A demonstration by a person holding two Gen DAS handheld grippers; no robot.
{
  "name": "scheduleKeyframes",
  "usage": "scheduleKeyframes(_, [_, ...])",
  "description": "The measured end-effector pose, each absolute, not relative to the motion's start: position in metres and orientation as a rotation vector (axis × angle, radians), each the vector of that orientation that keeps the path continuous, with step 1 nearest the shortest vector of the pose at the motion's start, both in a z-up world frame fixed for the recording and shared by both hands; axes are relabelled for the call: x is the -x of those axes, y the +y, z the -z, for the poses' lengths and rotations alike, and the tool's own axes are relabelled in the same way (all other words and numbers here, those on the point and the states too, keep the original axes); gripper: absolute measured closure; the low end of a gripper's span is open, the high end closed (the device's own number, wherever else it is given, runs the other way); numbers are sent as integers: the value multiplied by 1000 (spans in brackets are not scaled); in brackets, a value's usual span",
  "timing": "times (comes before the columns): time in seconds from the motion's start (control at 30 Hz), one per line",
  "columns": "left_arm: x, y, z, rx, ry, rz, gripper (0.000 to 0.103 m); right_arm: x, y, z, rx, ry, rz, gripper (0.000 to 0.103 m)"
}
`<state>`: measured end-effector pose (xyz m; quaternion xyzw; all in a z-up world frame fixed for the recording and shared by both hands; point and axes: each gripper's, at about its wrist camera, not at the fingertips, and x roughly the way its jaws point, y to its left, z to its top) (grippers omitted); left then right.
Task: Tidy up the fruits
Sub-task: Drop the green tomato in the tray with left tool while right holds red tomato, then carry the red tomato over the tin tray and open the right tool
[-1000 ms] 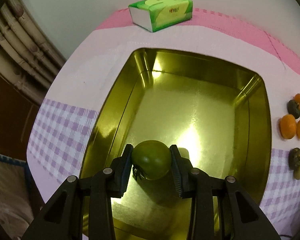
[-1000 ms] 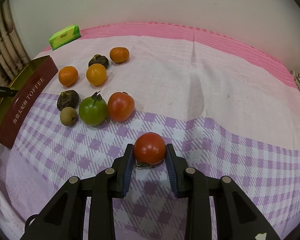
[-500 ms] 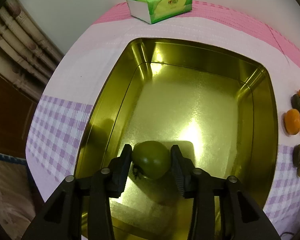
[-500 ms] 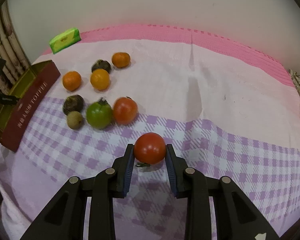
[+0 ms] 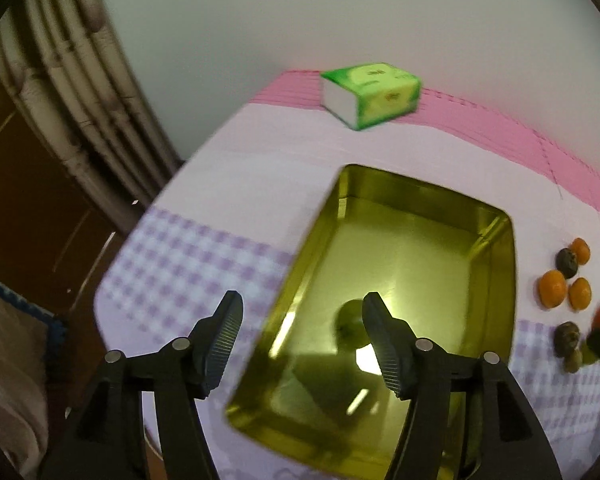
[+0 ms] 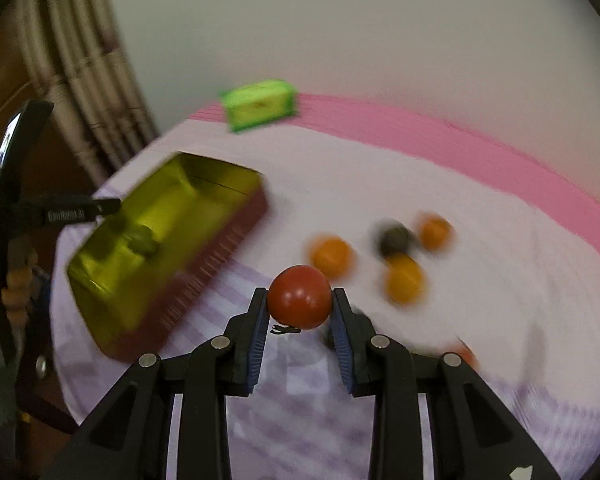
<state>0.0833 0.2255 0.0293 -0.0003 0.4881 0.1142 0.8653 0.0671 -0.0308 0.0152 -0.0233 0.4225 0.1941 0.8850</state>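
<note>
My left gripper (image 5: 300, 320) is open and empty, raised above the near left rim of the gold tin (image 5: 324, 240). A green tomato (image 5: 350, 322) lies on the tin's floor, past my fingers. The tin also shows in the right wrist view (image 6: 100, 280), with the green tomato (image 6: 142, 240) inside. My right gripper (image 6: 300, 308) is shut on a red tomato (image 6: 300, 296) and holds it above the cloth, right of the tin. The left gripper (image 6: 72, 212) shows at the tin's far side.
Oranges (image 5: 552, 288) and dark fruits (image 5: 567, 258) lie on the checked cloth right of the tin; in the right wrist view they are blurred (image 6: 404, 276). A green tissue pack (image 5: 370, 94) sits at the back. The table edge and pipes (image 5: 80, 120) are on the left.
My left gripper opened, let the green tomato go into the tin and pulled up and left. My right gripper carried the red tomato left toward the tin.
</note>
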Motion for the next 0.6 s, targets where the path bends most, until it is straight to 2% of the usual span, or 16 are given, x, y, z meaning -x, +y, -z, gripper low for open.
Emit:
scheduleKeyframes(0.27, [-58, 268, -15, 86, 1106, -356, 40, -111, 58, -15, 139, 869, -504, 74])
scheduleKeyframes(0.6, [-57, 273, -13, 115, 1108, -374, 40, -139, 98, 16, 288, 932, -480, 74])
